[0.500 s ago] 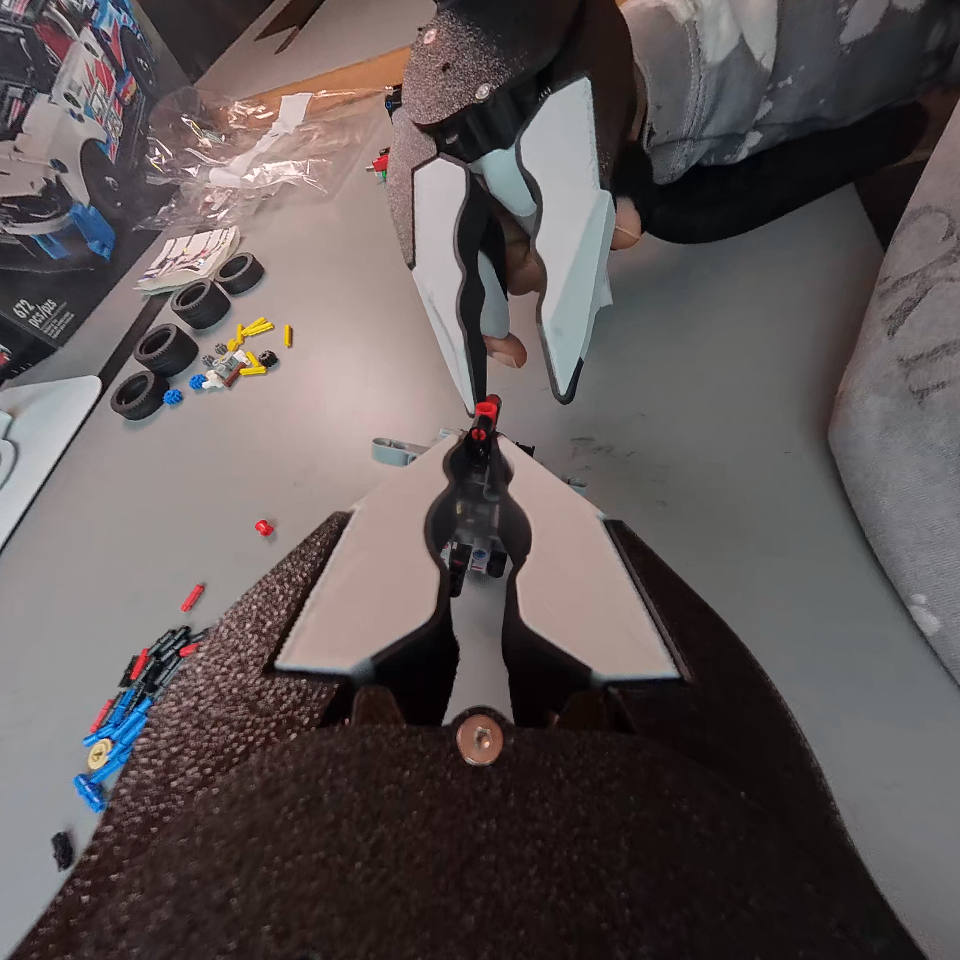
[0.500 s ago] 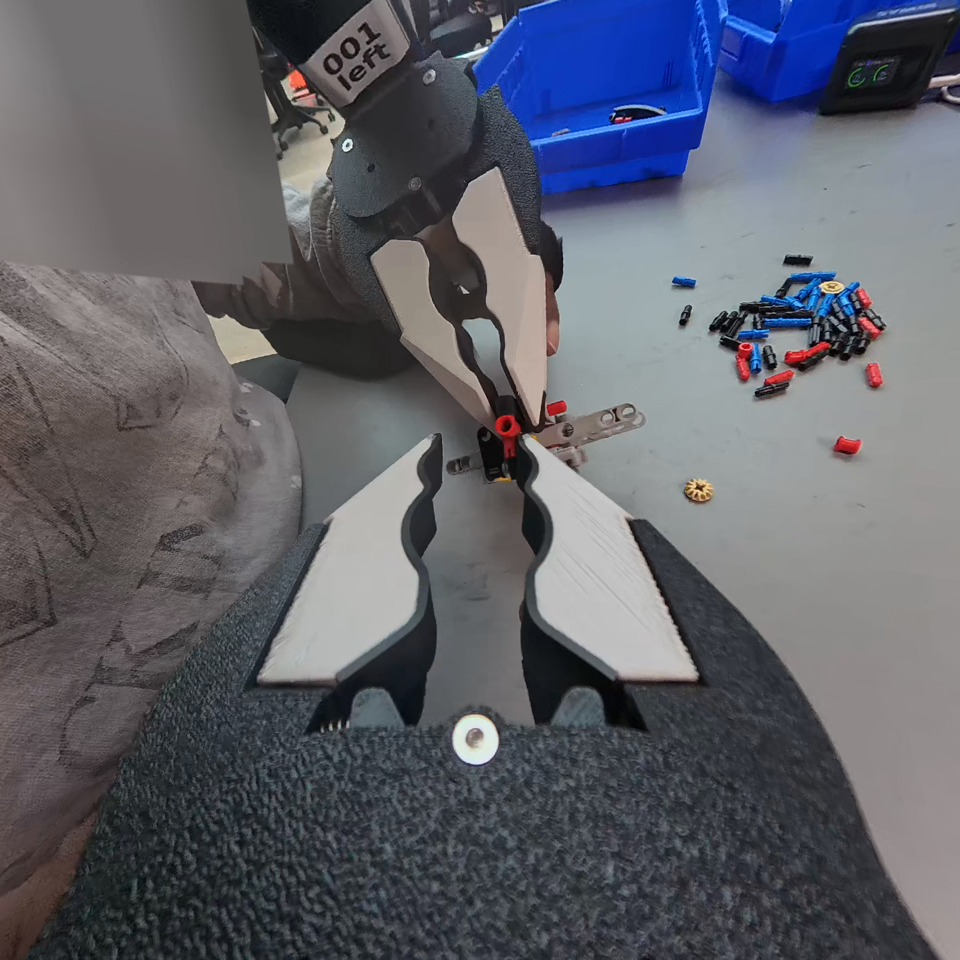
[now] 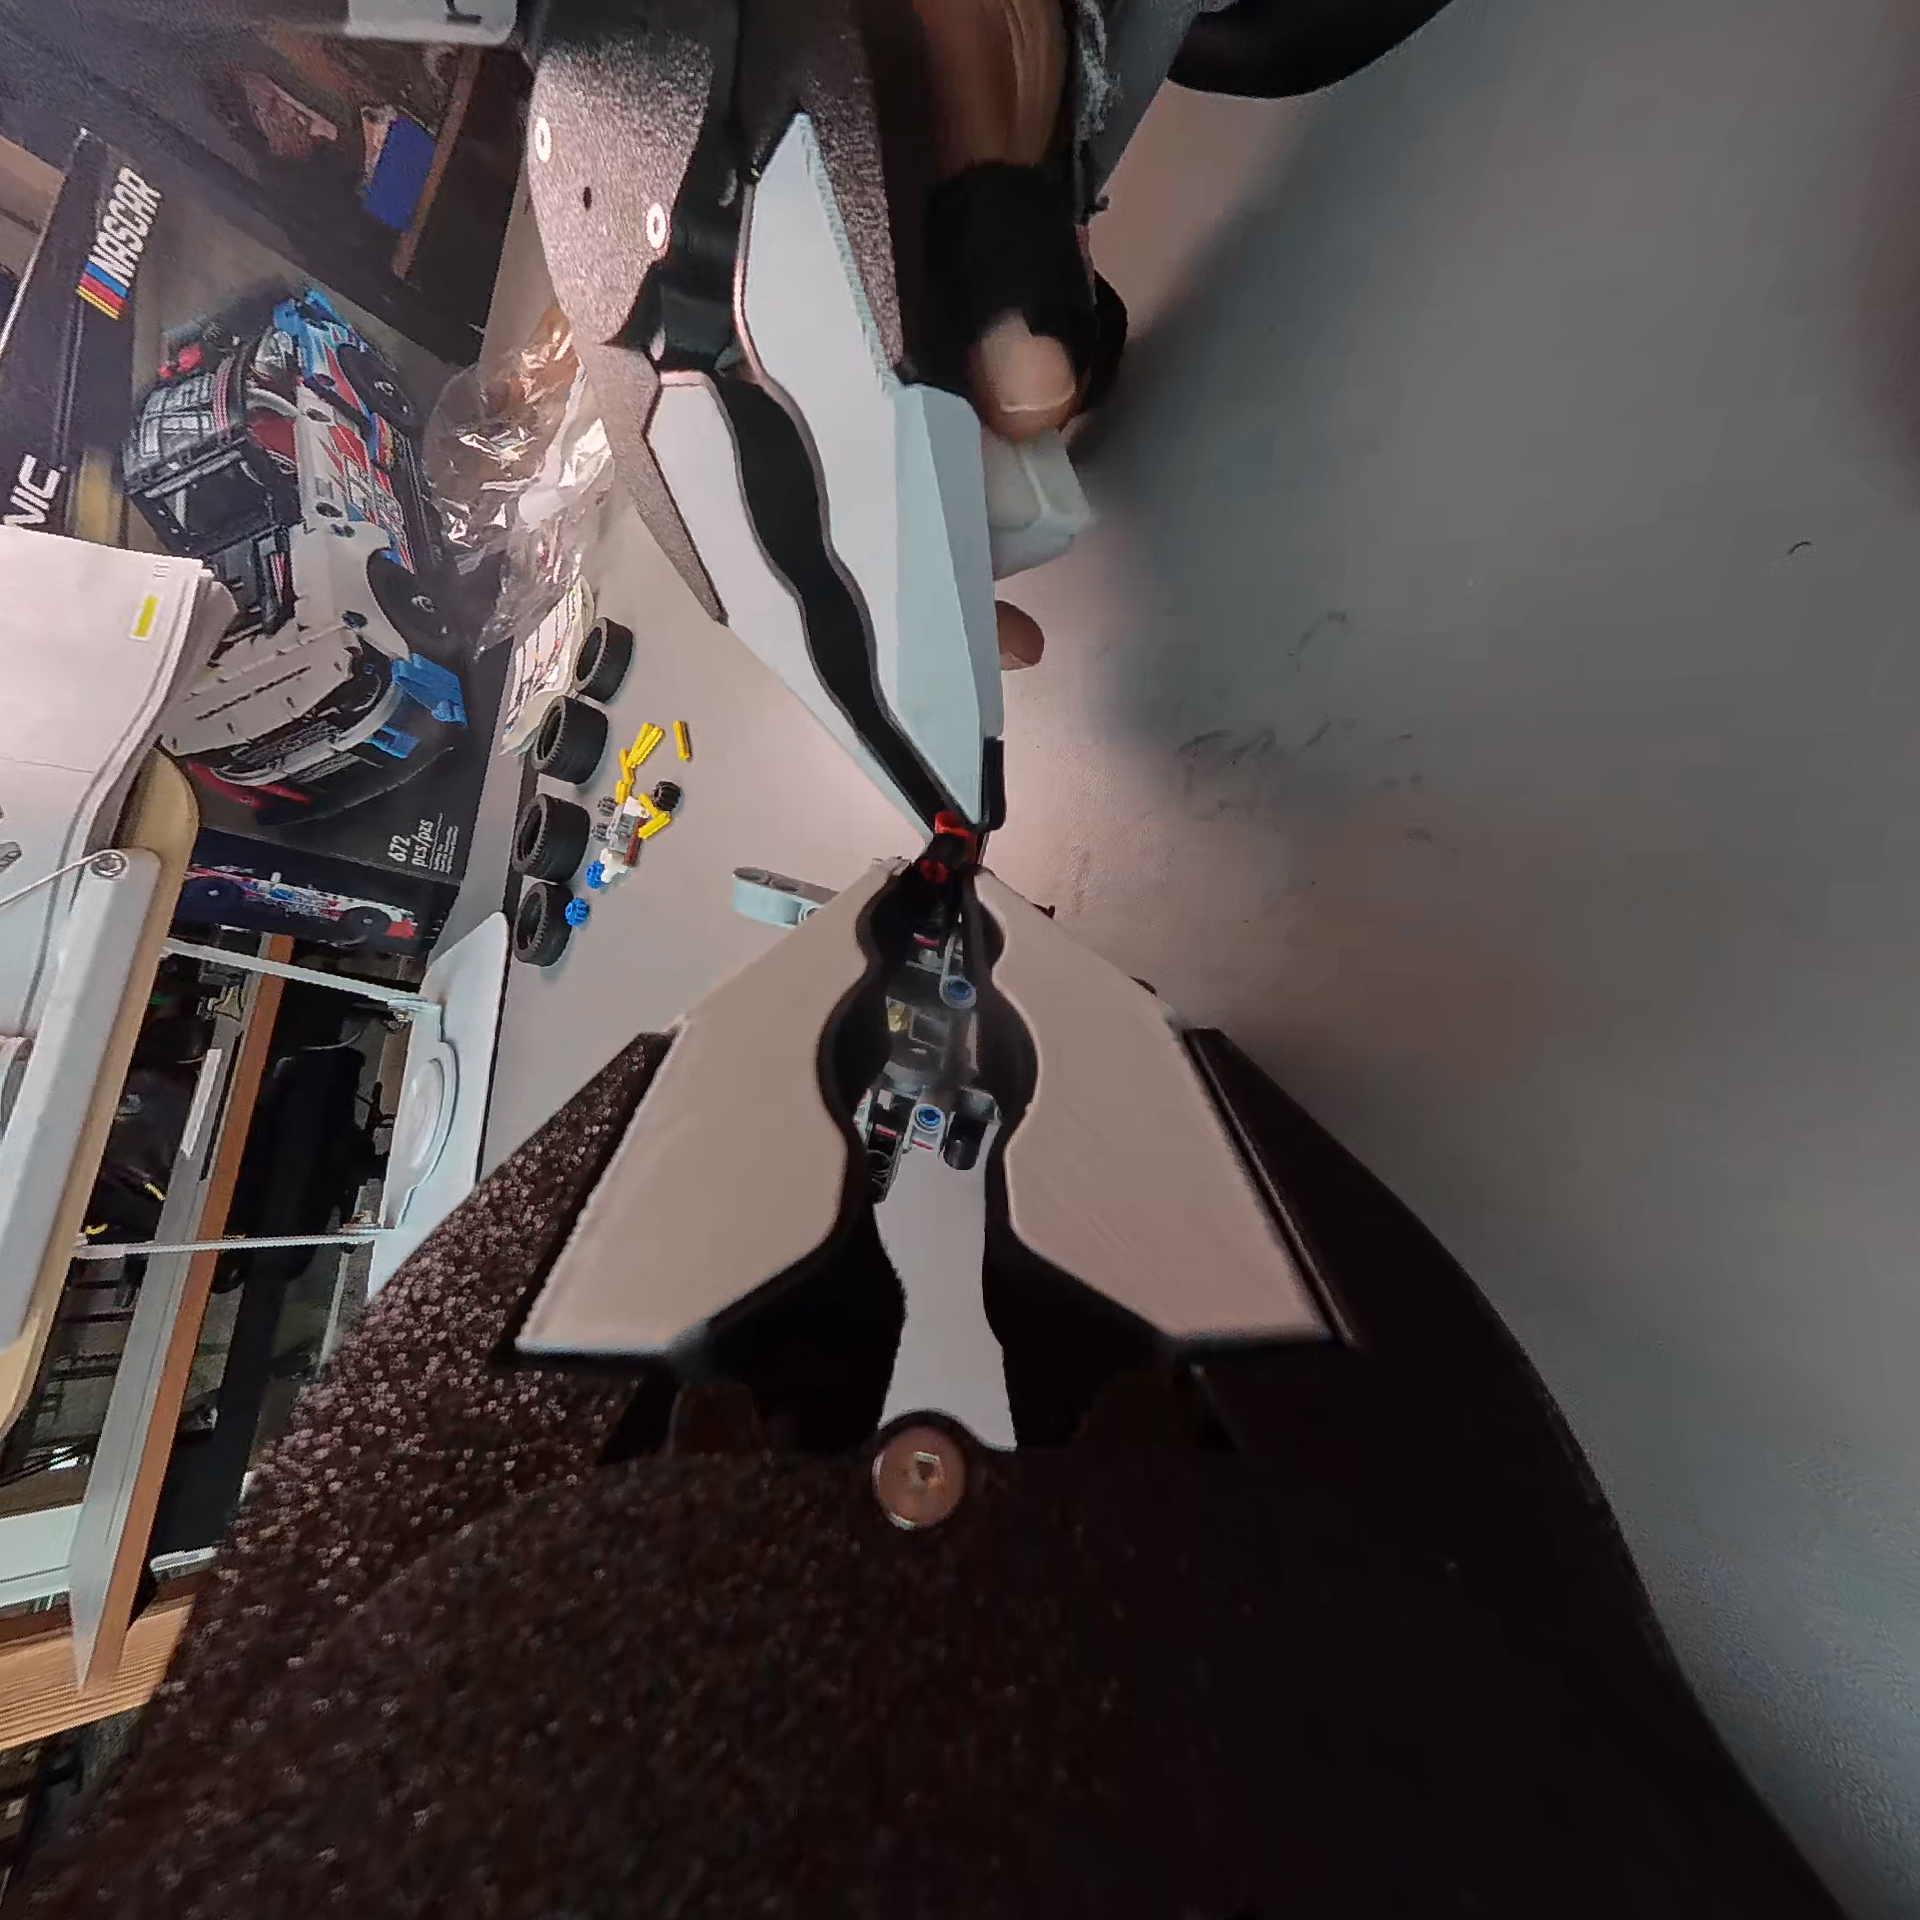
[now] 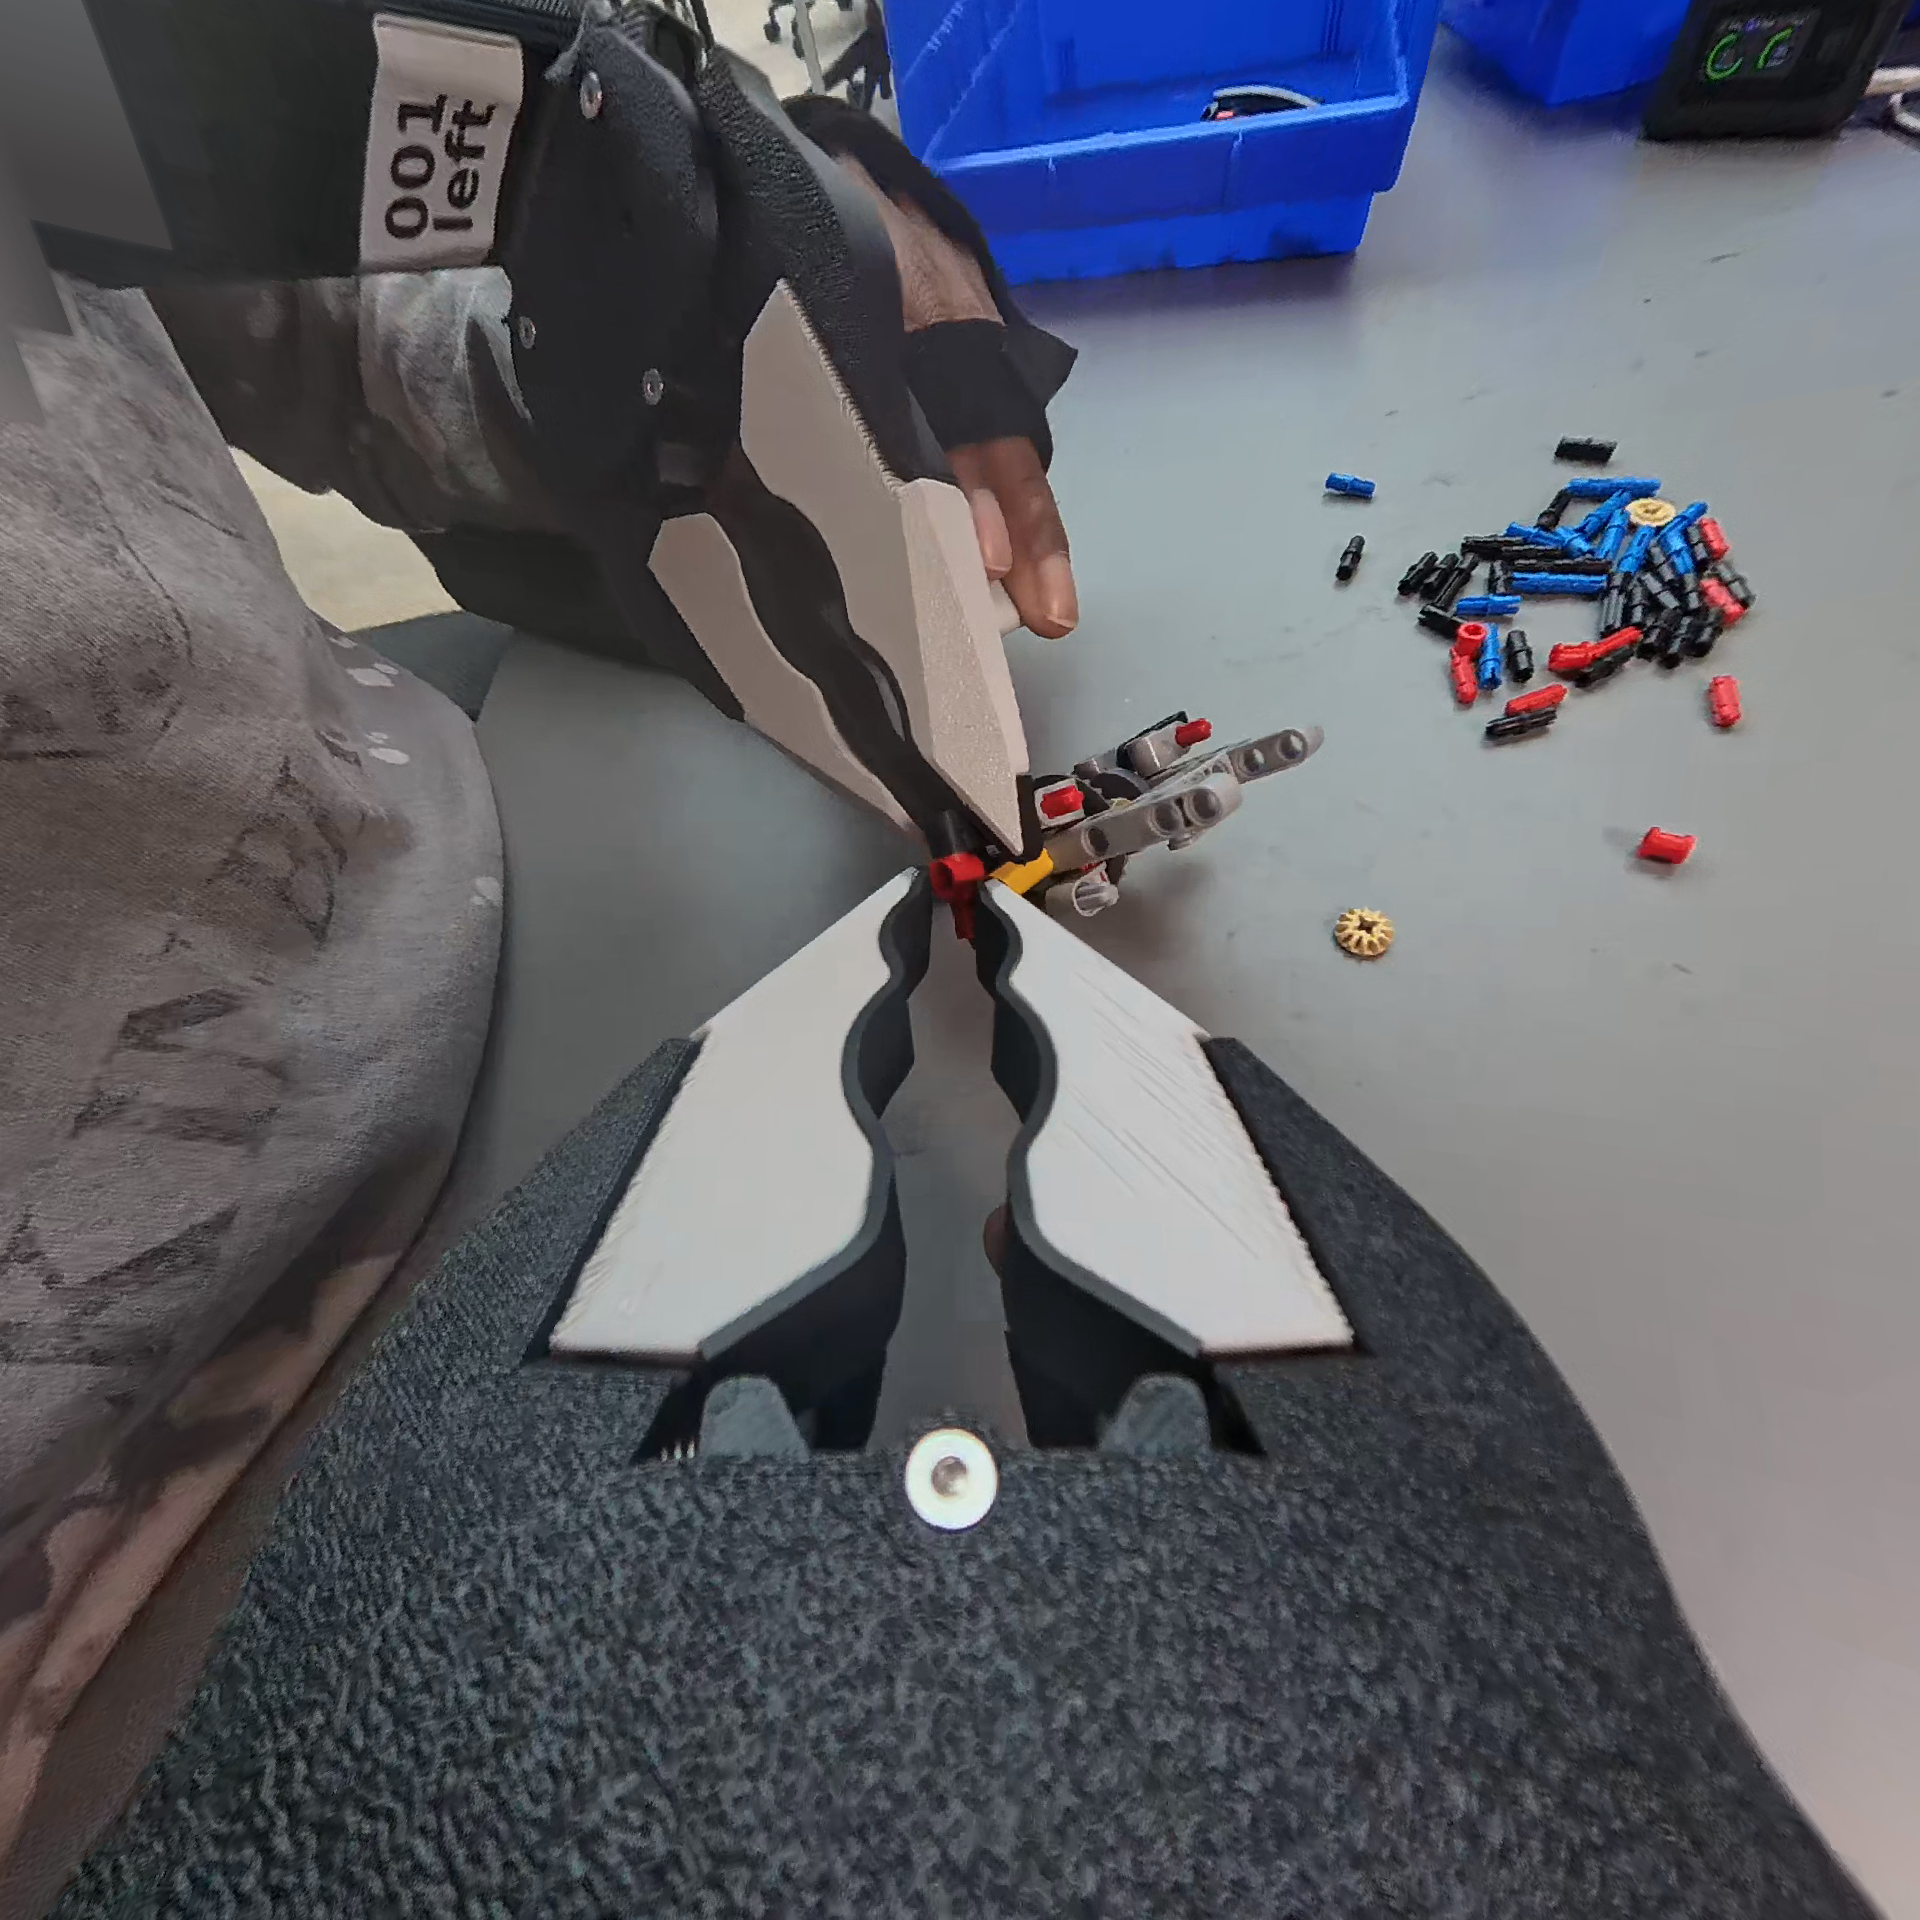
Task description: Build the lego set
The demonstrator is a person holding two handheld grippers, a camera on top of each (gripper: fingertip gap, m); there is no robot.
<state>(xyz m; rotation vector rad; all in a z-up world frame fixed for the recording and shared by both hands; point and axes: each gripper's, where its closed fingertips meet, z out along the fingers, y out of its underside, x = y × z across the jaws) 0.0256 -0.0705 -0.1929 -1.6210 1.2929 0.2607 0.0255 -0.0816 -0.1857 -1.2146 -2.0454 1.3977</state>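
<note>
Grey table (image 4: 1558, 1143), left claw (image 3: 940, 883) clamped on lego model (image 4: 1132, 805), right claw (image 4: 951, 894) pinching red pin (image 4: 956, 878) against it, loose pins (image 4: 1590, 592) beyond.

The grey assembly (image 4: 1153, 805) of beams, with red pins and a yellow piece at its near end, is held tilted above the bench, its far beams pointing right. A red pin (image 4: 954, 875) stands at its near tip. Loose pins (image 4: 1590, 592), blue, black and red, lie heaped well to the right; a tan gear (image 4: 1363, 932) lies between. Four black tyres (image 3: 566, 800) sit in a row beside yellow pins (image 3: 646, 764).
</note>
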